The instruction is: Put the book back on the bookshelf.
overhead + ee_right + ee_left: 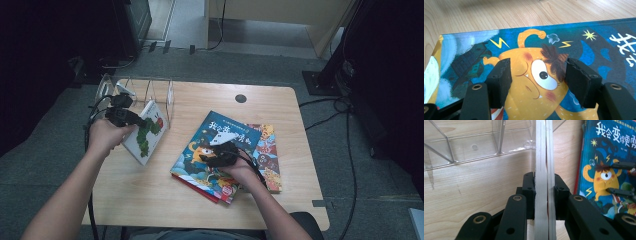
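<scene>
1. A person at a wooden worktop (150, 200) works two hand-held grippers over a scatter of picture books, apparently sorting them into a clear rack (150, 92) at the far left corner.

2. The left hand-held gripper (131, 117) is clamped on the edge of a white caterpillar book (147, 135); in the left gripper view the jaws pinch the pale page block (544, 185) from both sides. The book stands tilted on the worktop, just in front of the rack and not yet between its dividers (499, 137).

3. The right hand-held gripper (220, 150) rests over the blue monster book (220, 145) near the middle of the worktop. In the right gripper view its jaws stand apart above the cover (541, 75), with nothing pinched between them; whether the pads touch the cover cannot be told.

4. The blue monster book lies flat on top of a small pile; a red-edged book (200, 189) shows beneath it and an orange patterned book (267, 155) lies under its right side.

5. Judged from this, the job is at an early stage: the rack slots look empty, one book is in hand and close to the rack, and at least three more remain on the worktop.

6. What is left, by this reading: slide the caterpillar book upright into a slot, then lift the pile one by one.
</scene>
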`<action>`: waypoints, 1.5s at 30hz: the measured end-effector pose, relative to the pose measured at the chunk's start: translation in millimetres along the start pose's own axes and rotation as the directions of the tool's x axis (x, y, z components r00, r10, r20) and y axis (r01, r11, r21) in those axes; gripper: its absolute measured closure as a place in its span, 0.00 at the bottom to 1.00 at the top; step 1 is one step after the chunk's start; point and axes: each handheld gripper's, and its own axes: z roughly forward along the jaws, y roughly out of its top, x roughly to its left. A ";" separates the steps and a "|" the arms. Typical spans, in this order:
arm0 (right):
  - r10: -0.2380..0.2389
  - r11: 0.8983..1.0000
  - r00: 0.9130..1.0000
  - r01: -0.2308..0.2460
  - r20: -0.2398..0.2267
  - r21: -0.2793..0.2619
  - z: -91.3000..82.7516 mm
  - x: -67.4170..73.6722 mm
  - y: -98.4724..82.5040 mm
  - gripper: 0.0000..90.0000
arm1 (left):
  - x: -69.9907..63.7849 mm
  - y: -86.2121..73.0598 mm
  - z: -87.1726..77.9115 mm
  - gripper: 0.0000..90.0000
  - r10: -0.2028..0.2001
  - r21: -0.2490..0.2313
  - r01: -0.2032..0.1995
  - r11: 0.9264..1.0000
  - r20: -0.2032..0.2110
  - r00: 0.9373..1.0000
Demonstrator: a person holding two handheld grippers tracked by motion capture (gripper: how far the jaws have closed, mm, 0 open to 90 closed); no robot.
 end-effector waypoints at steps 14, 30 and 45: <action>0.003 1.000 1.000 -0.003 0.003 -0.001 0.3 0.2 0.2 0.42 | -8.1 27.3 13.3 0.86 -0.108 -0.051 0.106 0.993 -0.046 0.993; 0.004 1.000 1.000 -0.004 0.006 -0.001 0.5 0.3 0.3 0.42 | -9.6 51.4 25.0 0.86 -0.191 -0.083 0.184 0.979 -0.082 0.978; 0.004 1.000 1.000 -0.004 0.006 -0.002 0.6 0.2 0.3 0.42 | -12.1 77.6 34.7 0.86 -0.226 -0.108 0.214 0.971 -0.109 0.968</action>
